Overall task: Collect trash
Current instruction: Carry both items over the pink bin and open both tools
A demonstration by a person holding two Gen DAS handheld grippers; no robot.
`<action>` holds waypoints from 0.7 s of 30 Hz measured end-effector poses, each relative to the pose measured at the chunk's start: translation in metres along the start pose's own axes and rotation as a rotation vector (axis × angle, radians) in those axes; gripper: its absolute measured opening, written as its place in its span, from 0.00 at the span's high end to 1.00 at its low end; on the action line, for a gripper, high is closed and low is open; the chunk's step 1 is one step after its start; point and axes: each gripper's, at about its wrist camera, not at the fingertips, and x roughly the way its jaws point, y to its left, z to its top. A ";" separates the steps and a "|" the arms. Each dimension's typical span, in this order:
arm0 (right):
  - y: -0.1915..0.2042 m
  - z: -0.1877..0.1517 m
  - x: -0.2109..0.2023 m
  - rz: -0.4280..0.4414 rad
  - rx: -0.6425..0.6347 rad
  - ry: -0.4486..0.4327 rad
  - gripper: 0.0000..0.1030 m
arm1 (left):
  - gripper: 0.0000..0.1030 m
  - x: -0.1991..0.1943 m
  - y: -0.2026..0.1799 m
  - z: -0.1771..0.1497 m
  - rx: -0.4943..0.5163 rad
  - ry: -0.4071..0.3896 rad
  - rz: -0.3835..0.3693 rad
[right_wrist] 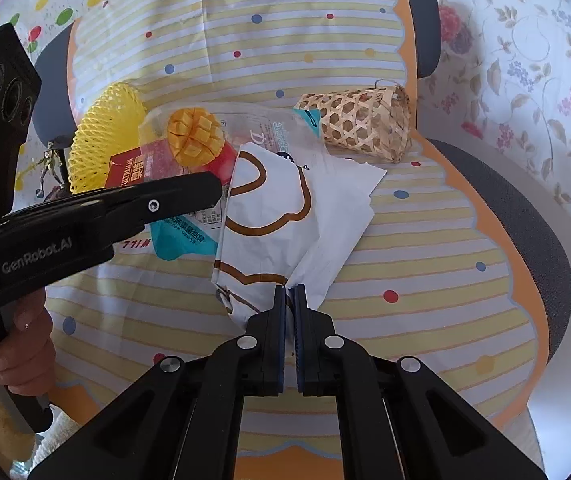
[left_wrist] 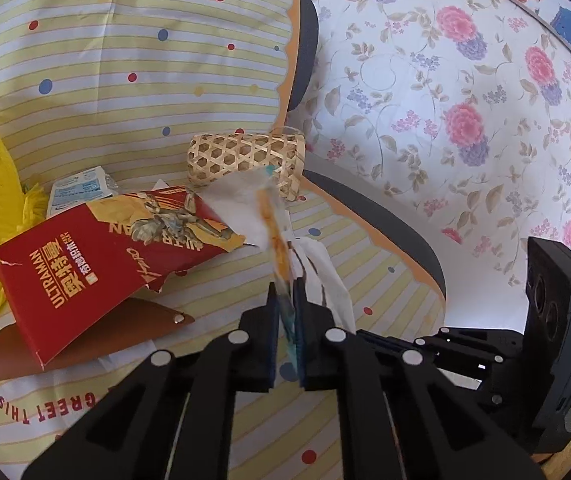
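On the striped seat cushion (right_wrist: 405, 240) lies a heap of trash. My left gripper (left_wrist: 285, 292) is shut on a clear plastic mango wrapper (left_wrist: 275, 224), seen edge-on here and showing its mango picture (right_wrist: 195, 136) in the right wrist view. My right gripper (right_wrist: 290, 292) is shut on the near corner of a white paper bag (right_wrist: 273, 216) with brown outlines, which touches the wrapper's right side. A torn red Ultraman box (left_wrist: 97, 264) lies left of the wrapper, beside a yellow foam net (right_wrist: 101, 140). A small woven bamboo basket (right_wrist: 365, 124) lies on its side behind the heap.
The cushion covers a grey chair whose edge (right_wrist: 525, 216) curves round the right side. A floral cloth (left_wrist: 445, 120) spreads to the right of the chair. A blue-and-white packet (left_wrist: 77, 192) lies behind the red box. A person's hand (right_wrist: 17, 344) grips the left tool's handle.
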 end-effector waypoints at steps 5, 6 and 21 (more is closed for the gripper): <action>-0.022 0.003 -0.031 -0.052 0.061 -0.080 0.96 | 0.99 -0.024 -0.007 -0.002 0.027 -0.066 0.048; -0.026 0.003 -0.038 -0.062 0.067 -0.092 0.96 | 0.99 -0.031 -0.008 -0.004 0.033 -0.080 0.057; -0.031 -0.057 -0.155 -0.192 0.098 -0.089 0.95 | 0.99 -0.111 -0.097 -0.068 0.179 -0.165 0.071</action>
